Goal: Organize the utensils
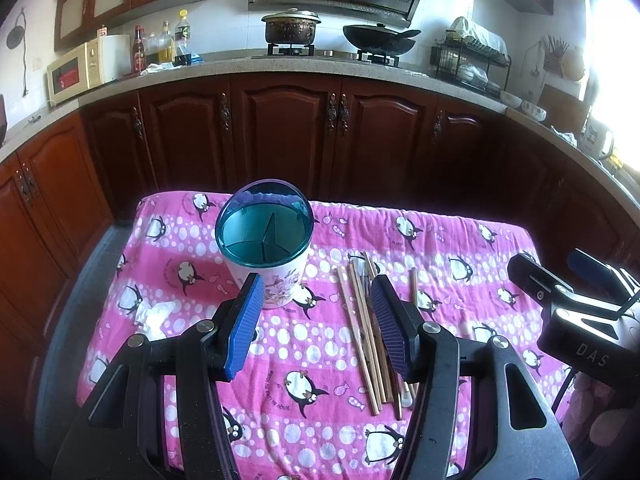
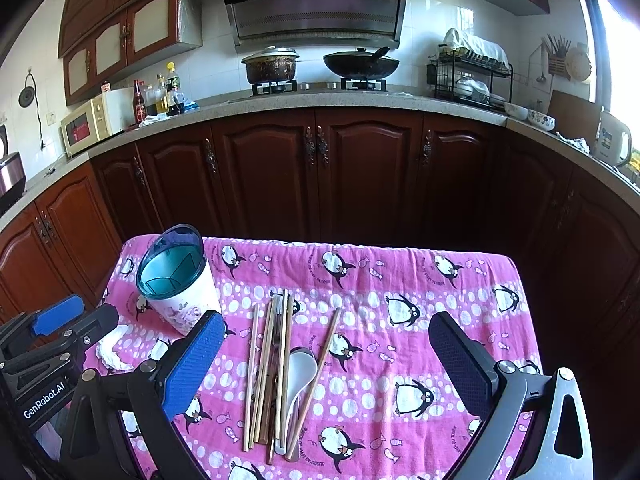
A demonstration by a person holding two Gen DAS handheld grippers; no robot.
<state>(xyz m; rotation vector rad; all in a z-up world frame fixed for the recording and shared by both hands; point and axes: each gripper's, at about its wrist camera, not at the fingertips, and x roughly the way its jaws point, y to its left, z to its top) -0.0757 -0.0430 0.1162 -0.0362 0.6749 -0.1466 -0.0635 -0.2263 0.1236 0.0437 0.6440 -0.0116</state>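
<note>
The chopsticks (image 2: 280,364) lie in a loose bunch on the pink penguin cloth (image 2: 400,320), near the middle of the table, and one chopstick (image 2: 316,380) lies slanted a bit apart on the right. A white soup spoon (image 2: 300,368) sits in the bunch, partly under the sticks, and something dark and thin (maybe a fork, I cannot tell) hides there too. The utensil holder (image 2: 176,280) stands upright to the left of the bunch, with dividers inside and nothing in it yet. The left gripper (image 1: 316,320) hangs over the near edge of the table with its jaws wide apart and nothing between them. The right gripper (image 2: 324,360) is wide open too and holds nothing. The sticks are thin and round, so they could roll or slip out if the pinch lands on too many. A grab at the spoon could drag the sticks along. The holder looks tall and light, so a bump could tip it. The soft cloth could bunch up and catch under a fingertip.
</note>
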